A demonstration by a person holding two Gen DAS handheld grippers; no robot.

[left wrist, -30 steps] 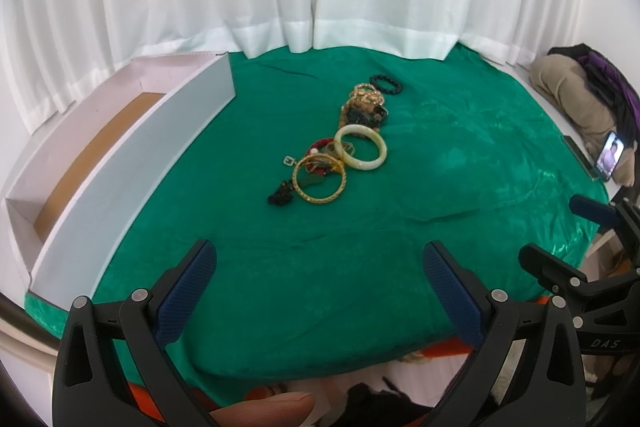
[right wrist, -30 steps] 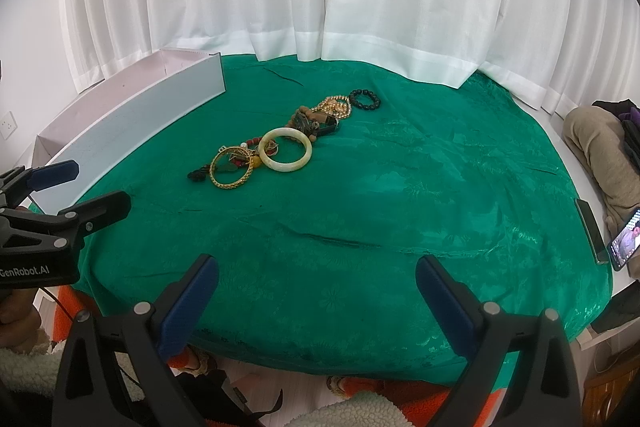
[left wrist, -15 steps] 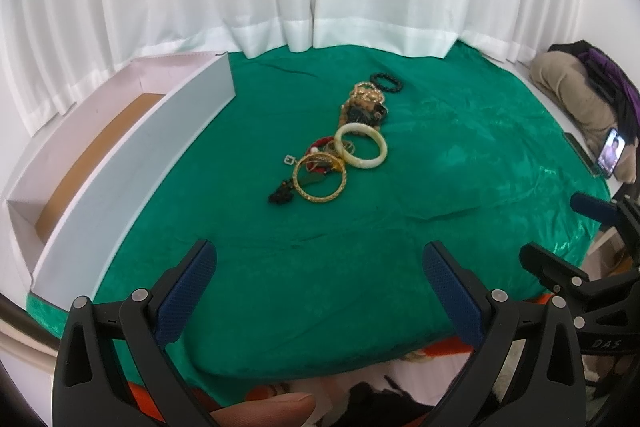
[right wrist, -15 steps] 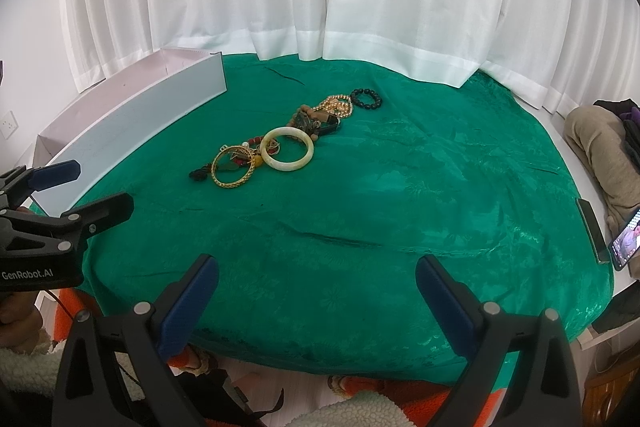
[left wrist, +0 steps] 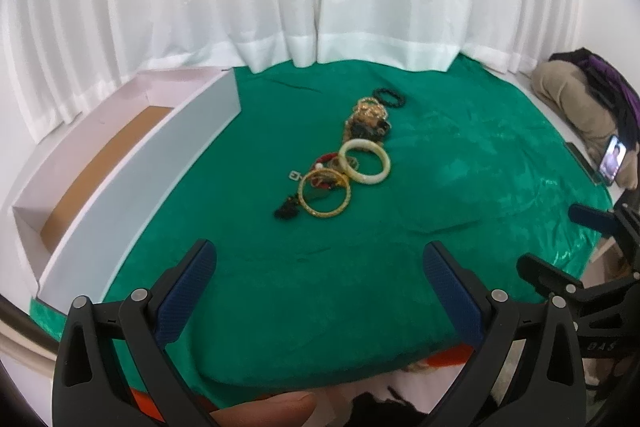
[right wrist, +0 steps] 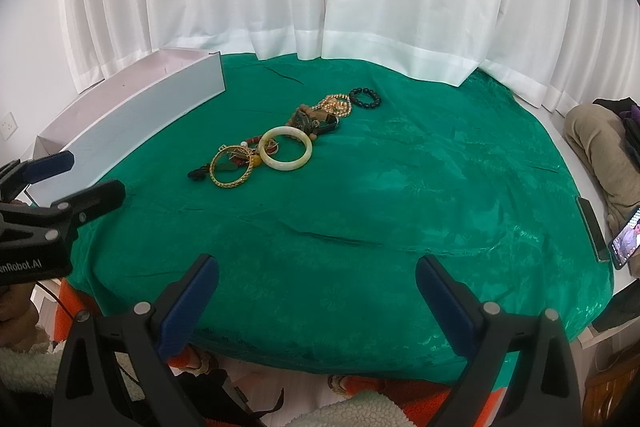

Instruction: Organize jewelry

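**Ana:** Left wrist view is showing your left gripper point(left wrist: 318, 263) hanging over the near part of the green cloth point(left wrist: 460, 163), with its jaws spread wide and nothing between them. Your right gripper point(right wrist: 318, 277) is doing the same, wide apart and holding nothing.

**Ben:** Where is the jewelry sitting?

**Ana:** It is lying in a line in the middle of the cloth, well apart from both of your grippers. The gold bangle point(left wrist: 325, 194) is sitting nearest you, just beside the pale bangle point(left wrist: 365, 161). The black bead bracelet point(right wrist: 365, 97) is lying at the far end. The white box point(left wrist: 132, 171) is waiting at your left, and I am seeing no jewelry in it.

**Ben:** What could be going wrong for you?

**Ana:** The pieces are touching and piling on each other. If you are grabbing one bangle, I think you could be dragging a chain or bead along with it. The cloth is also looking soft, so your jaws could be pinching it.

**Ben:** Is anything changing from a second ago?

**Ana:** Hardly. Both views are drifting only a tiny bit, and the jewelry is staying put.
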